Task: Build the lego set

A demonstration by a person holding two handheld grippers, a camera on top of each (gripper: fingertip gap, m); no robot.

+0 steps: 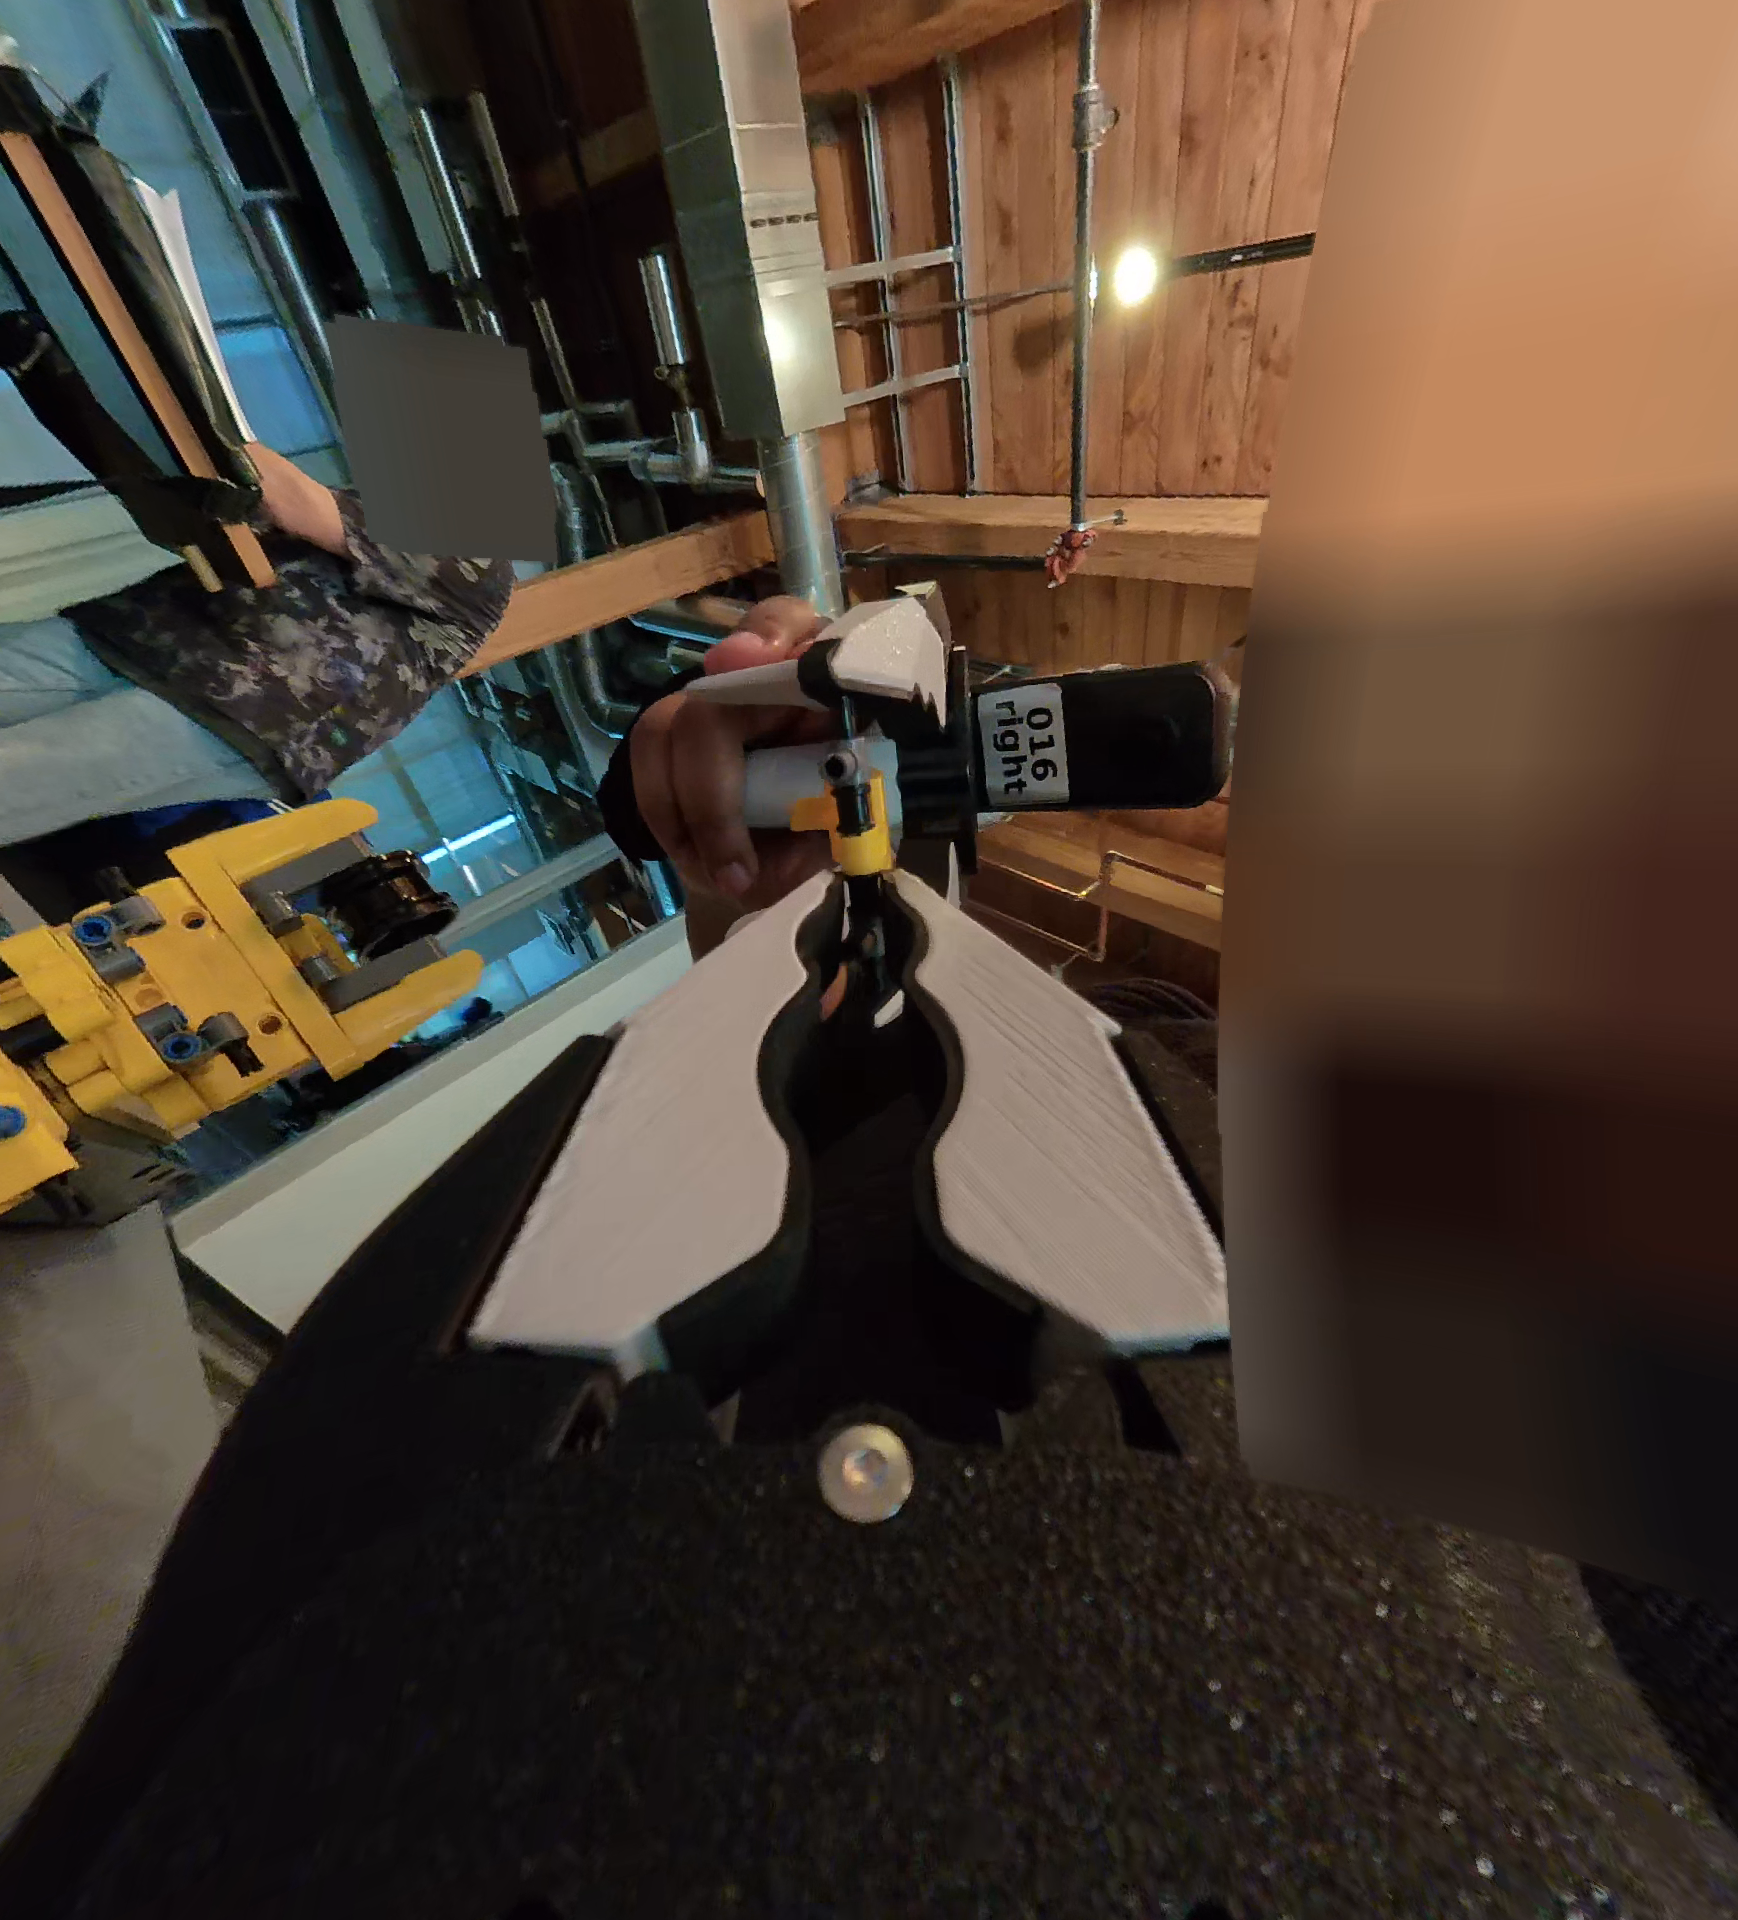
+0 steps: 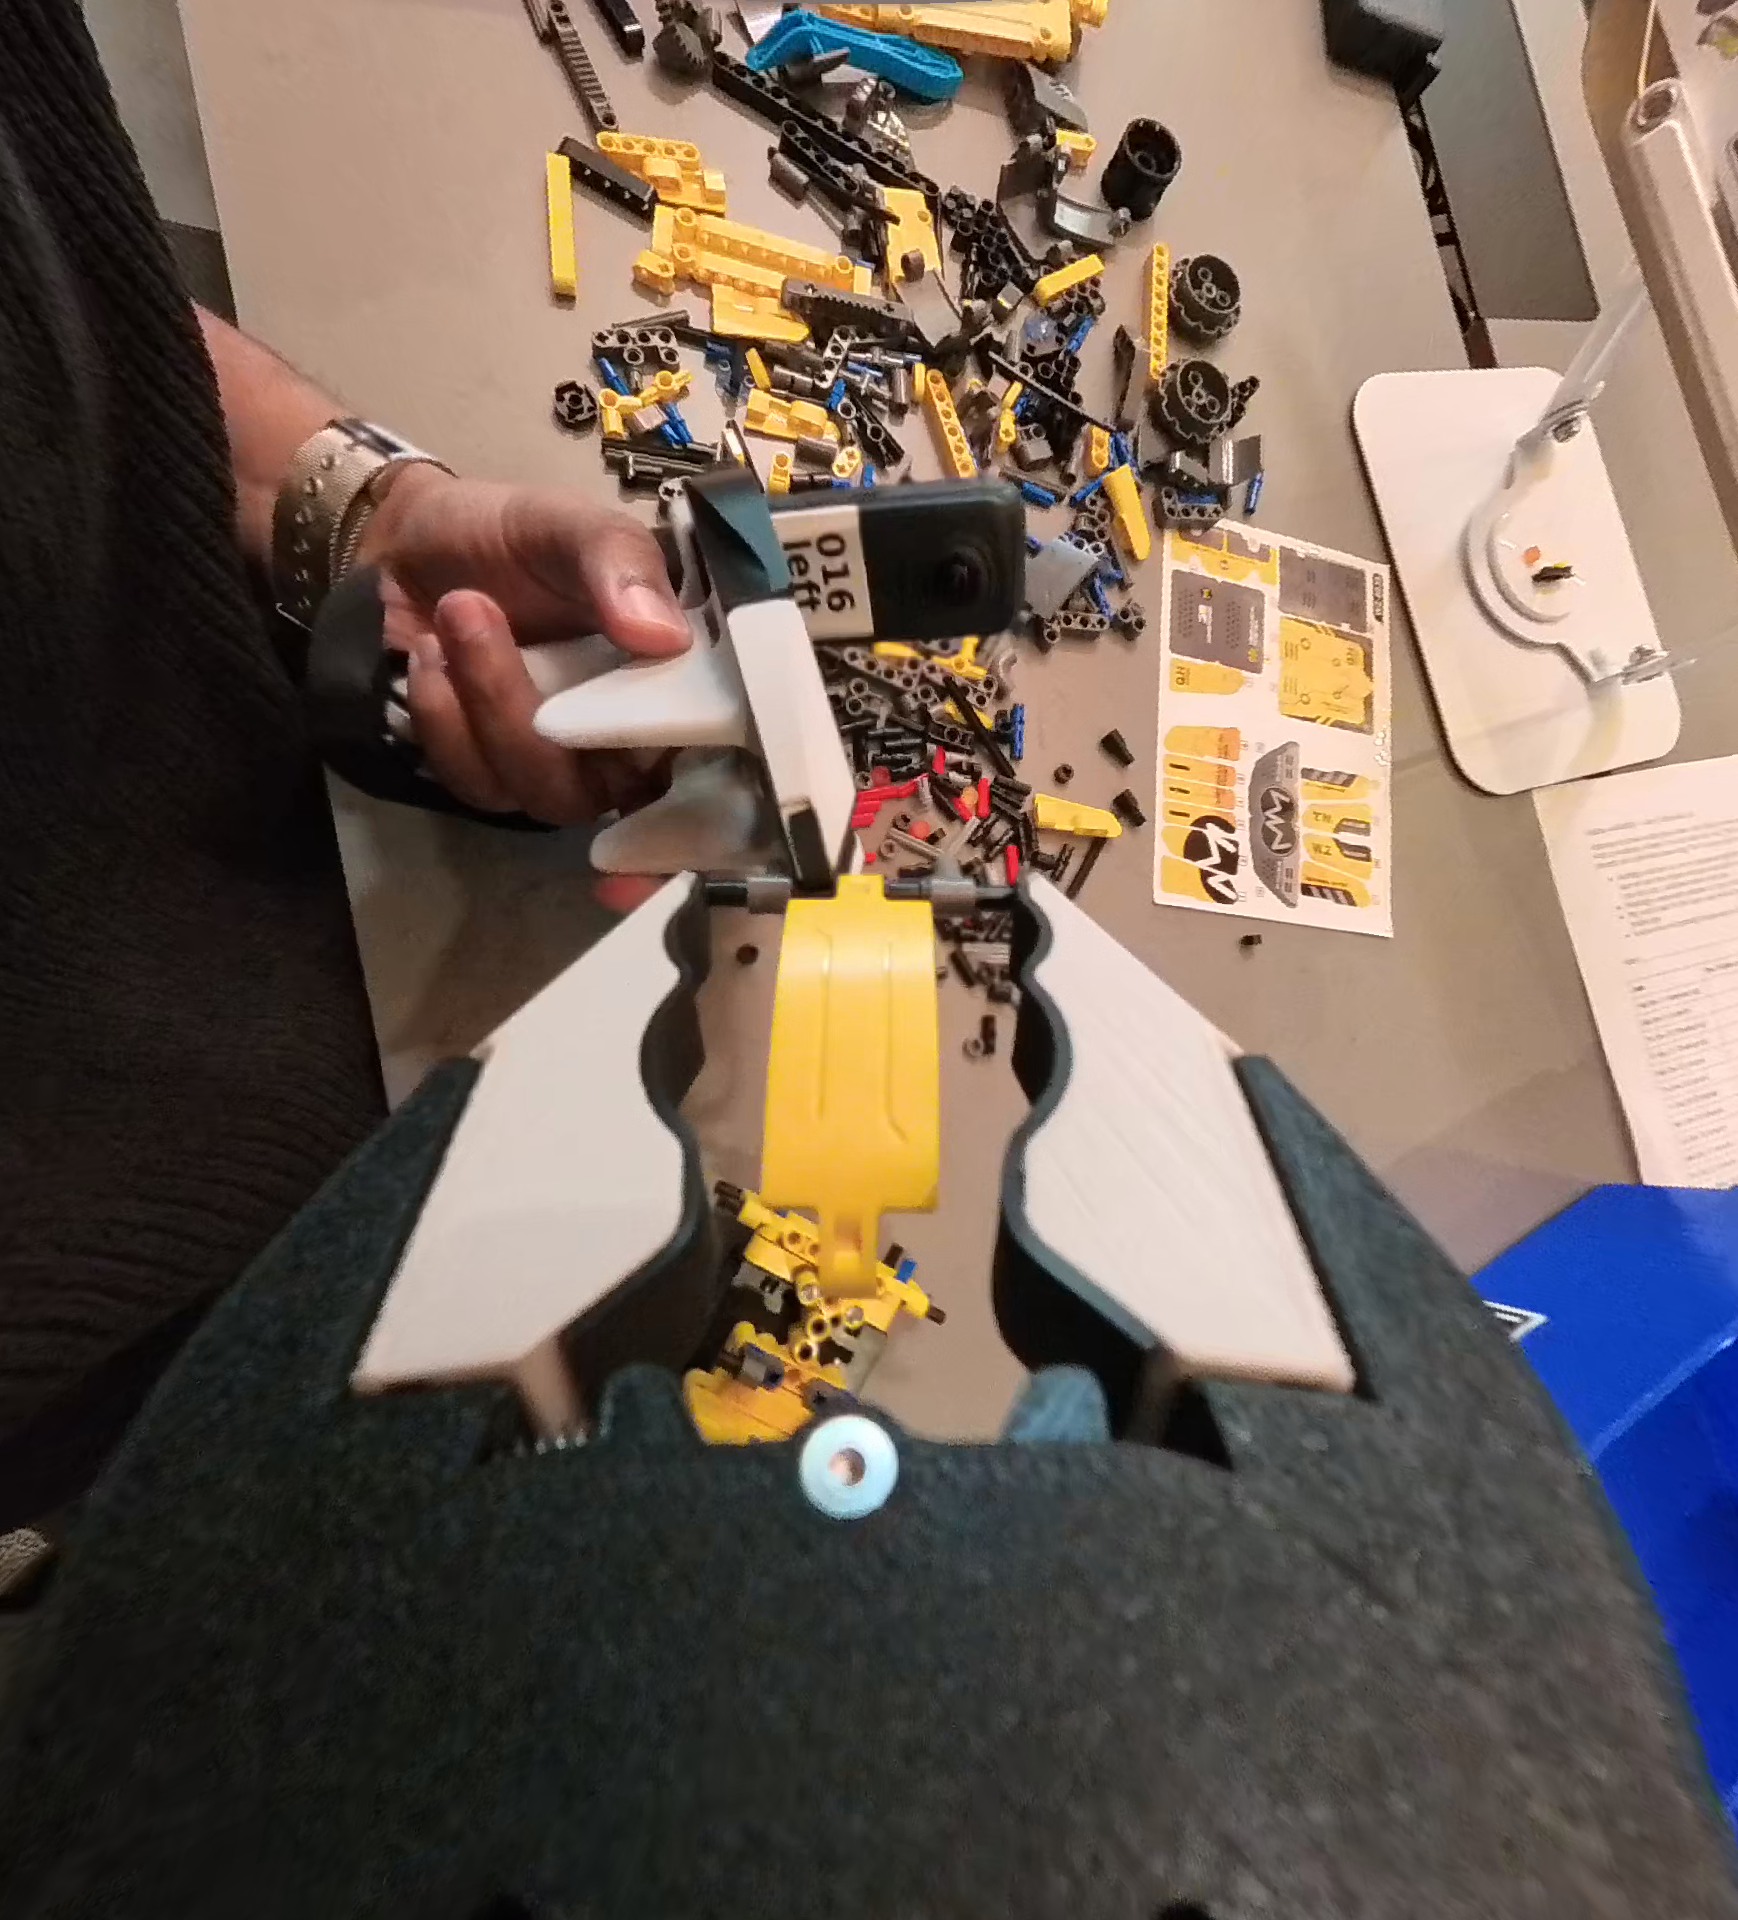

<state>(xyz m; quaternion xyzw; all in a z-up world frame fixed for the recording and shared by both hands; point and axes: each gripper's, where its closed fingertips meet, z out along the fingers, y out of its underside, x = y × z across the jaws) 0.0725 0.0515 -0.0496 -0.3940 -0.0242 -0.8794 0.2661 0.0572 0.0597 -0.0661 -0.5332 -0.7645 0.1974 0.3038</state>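
Grey table [image 2: 377, 260] fills the right wrist view, under a wooden ceiling hung with metal pipes that shows in the left wrist view. Loose building pieces [image 2: 896, 343] in yellow, black, blue and red are strewn from the far edge down to the middle. A sticker sheet [image 2: 1275, 738] lies to their right, and nearer the right edge stand a white stand base [image 2: 1416, 540] and a printed paper [image 2: 1717, 966]. A blue box [image 2: 1696, 1403] sits off the near right corner.

Both grippers are raised above the table and meet on one thing. The right gripper [image 2: 860, 894] has its fingers spread fairly wide and clamped on the two ends of a cross axle [image 2: 948, 888] with grey connectors. From that axle a yellow panel [image 2: 849, 1039] runs back between the fingers toward the camera. Below it, near the table's near edge, sits a partly built yellow model [image 2: 803, 1320], apart from the panel as far as I can tell.

The left gripper [image 1: 860, 904], held in the left hand [image 2: 512, 613], comes in from the far left. Its tips reach the panel's top tab at the axle. In its own view the jaws are drawn almost together, pinching a small black part [image 1: 857, 940] just behind the yellow end piece. What that part is exactly is too small to tell.

So the panel hangs in the air, carried at its axle by the right gripper and touched at the same end by the left.
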